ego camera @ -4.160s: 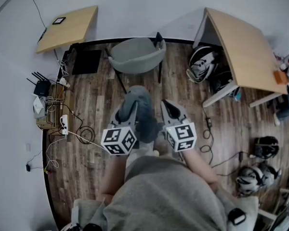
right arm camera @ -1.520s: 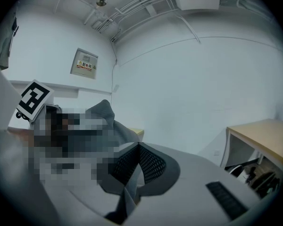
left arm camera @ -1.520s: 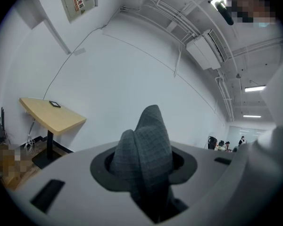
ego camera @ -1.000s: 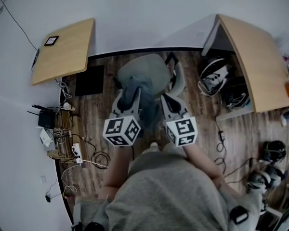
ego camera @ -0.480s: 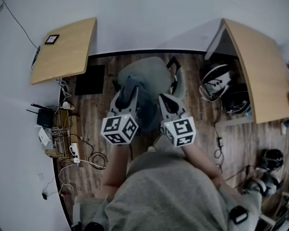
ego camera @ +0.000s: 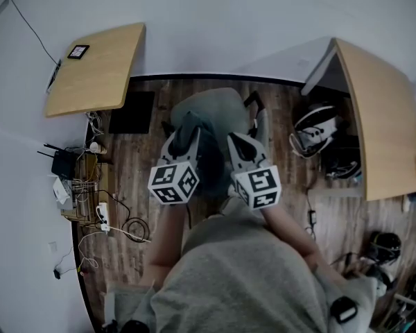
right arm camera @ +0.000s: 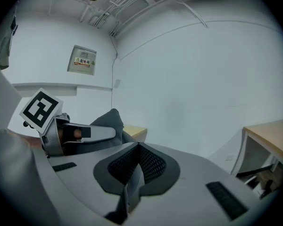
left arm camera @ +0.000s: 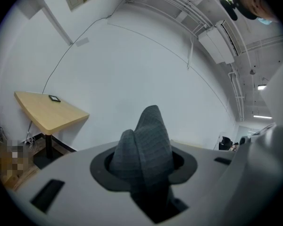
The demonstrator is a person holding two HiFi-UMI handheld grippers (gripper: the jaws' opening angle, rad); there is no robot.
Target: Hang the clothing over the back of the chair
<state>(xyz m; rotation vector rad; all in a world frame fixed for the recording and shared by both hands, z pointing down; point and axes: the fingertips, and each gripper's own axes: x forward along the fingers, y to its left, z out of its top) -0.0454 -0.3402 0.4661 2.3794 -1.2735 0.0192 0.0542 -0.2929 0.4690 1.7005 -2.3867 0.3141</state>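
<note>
Grey chair (ego camera: 222,106) sits on the far side by the wall. Dark grey clothing (ego camera: 206,157) hangs bunched over its near edge. Left hand-held gripper (ego camera: 185,132) is clamped on a thick fold. Right hand-held gripper (ego camera: 237,141) is closed, looks like it's pinching a thin edge.

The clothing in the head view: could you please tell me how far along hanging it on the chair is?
Done: the clothing is picked up, pinched in the left hand-held gripper. In hand: it hangs by the grey chair, apparently not yet on it. Left: draping it over the chair's back and releasing.
</note>
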